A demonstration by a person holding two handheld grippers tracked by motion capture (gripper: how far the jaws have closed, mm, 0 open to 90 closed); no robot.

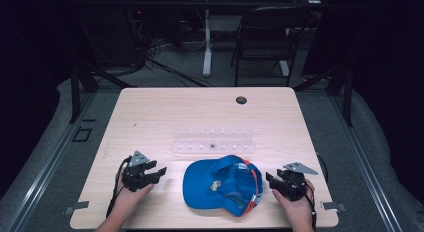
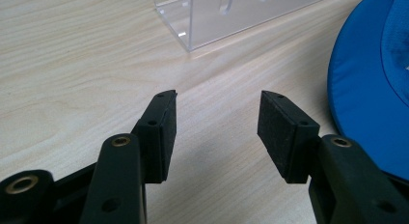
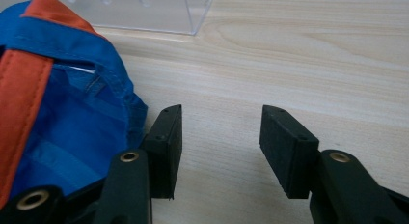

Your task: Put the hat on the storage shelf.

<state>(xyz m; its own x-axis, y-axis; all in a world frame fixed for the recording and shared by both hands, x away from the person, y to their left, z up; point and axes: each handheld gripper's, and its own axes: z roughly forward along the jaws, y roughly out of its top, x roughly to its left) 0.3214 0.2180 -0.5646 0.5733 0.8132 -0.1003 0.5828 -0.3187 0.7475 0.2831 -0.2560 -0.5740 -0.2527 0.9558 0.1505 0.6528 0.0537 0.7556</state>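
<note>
On the counter (image 1: 150,117) the blue cap (image 1: 222,184) lies untouched between the left hand-held gripper (image 1: 159,172) and right hand-held gripper (image 1: 270,179), both spread wide and empty; everything seems left to do.

My high view is soft and dim beyond the evenly lit surface (image 1: 150,117); both close views look bright, with faint shadows.
</note>
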